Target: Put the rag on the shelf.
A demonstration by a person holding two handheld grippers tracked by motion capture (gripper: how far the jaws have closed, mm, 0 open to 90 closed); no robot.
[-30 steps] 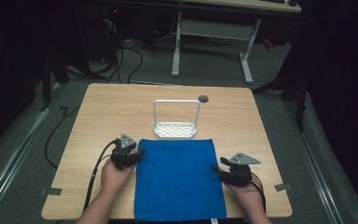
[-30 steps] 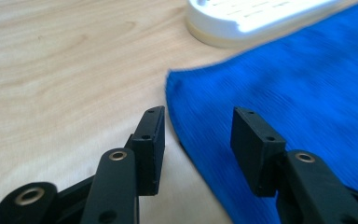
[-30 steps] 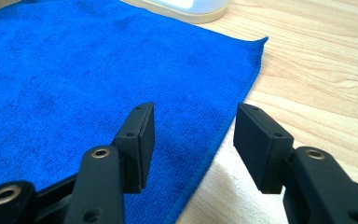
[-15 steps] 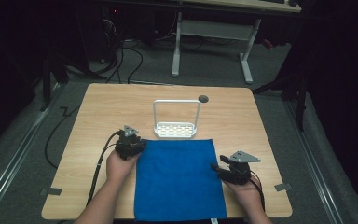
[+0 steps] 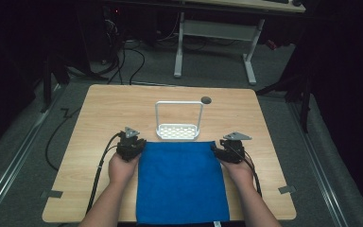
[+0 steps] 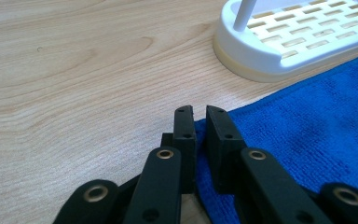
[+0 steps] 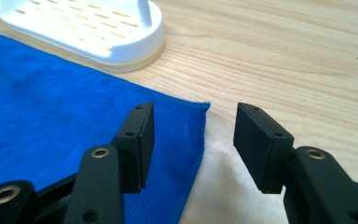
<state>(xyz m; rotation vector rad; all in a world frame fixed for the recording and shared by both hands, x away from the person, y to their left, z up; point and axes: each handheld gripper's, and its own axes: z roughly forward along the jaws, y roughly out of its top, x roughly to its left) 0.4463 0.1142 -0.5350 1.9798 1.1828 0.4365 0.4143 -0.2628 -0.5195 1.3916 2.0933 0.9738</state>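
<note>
A blue cloth point(image 5: 182, 182) lies flat on the wooden table point(image 5: 108, 109), its near edge at the table's front. My left gripper point(image 5: 139, 145) sits at the cloth's far left corner. In the left gripper view this gripper point(image 6: 199, 116) is shut on the edge of the cloth point(image 6: 307, 121). My right gripper point(image 5: 216, 149) is at the far right corner. In the right gripper view it point(image 7: 193, 126) stands open, its jaws straddling the corner of the cloth point(image 7: 51, 102) just above the wood.
A white slotted rack point(image 5: 178, 131) with a tall wire hoop stands just beyond the cloth's far edge, close to both grippers point(image 6: 298, 42) point(image 7: 88, 32). A small dark round spot point(image 5: 206, 100) marks the table behind it. Cables trail from both grippers.
My right gripper has moved forward along the cloth's right edge to its far corner. My left gripper shifted slightly forward and stays at the far left corner.
</note>
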